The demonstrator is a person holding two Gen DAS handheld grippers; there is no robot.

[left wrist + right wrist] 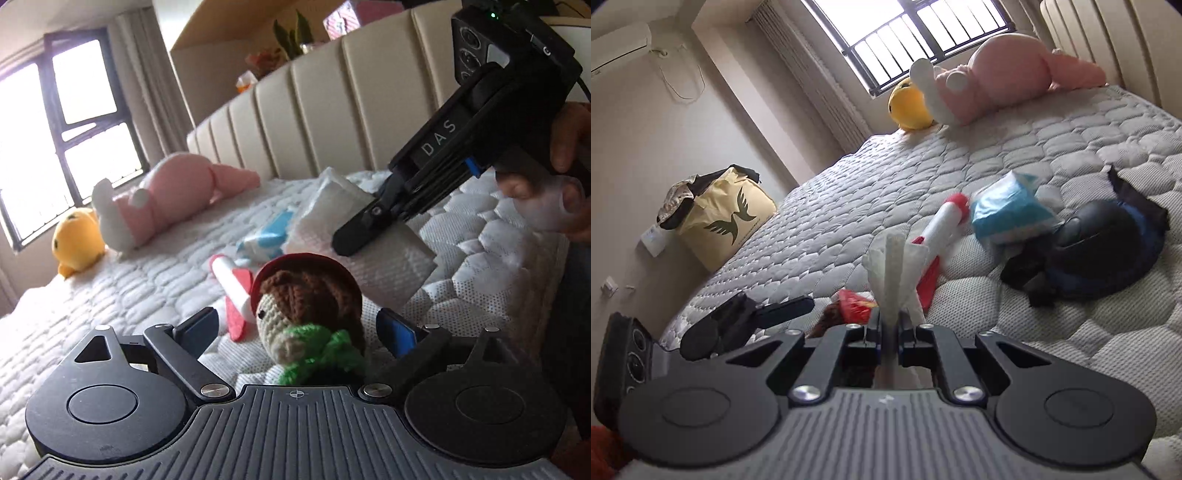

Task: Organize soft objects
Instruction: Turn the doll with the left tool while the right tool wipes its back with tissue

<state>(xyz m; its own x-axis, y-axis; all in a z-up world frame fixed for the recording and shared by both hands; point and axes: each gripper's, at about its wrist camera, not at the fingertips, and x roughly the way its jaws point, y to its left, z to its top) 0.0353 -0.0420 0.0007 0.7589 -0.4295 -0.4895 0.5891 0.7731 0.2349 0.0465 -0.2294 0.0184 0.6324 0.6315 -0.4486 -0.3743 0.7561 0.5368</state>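
A white quilted mattress (886, 177) fills both views, with a barred window (908, 33) behind it and a cream padded headboard (332, 110) at the upper right of the left wrist view. At the far left of the bed lies a yellow plush (77, 242), and just beside it a big pink plush (173, 195).

In the lower middle of the left wrist view the left tongs (295, 328) are spread wide, with a crocheted doll (310, 314) between the fingers; I cannot tell if they touch it. Behind the doll lie a red and white toy (236, 288) and a blue and white packet (266, 238). At the right, a hand (546, 177) holds the right tongs (351, 240), which are pinching a white folded tissue (388, 258) above the mattress.

Only the right wrist view shows the wall air conditioner (617, 44) in the upper left, a yellow bag (720, 218) on the floor with cloth at its top, and a dark blue cap (1108, 247) at the right.
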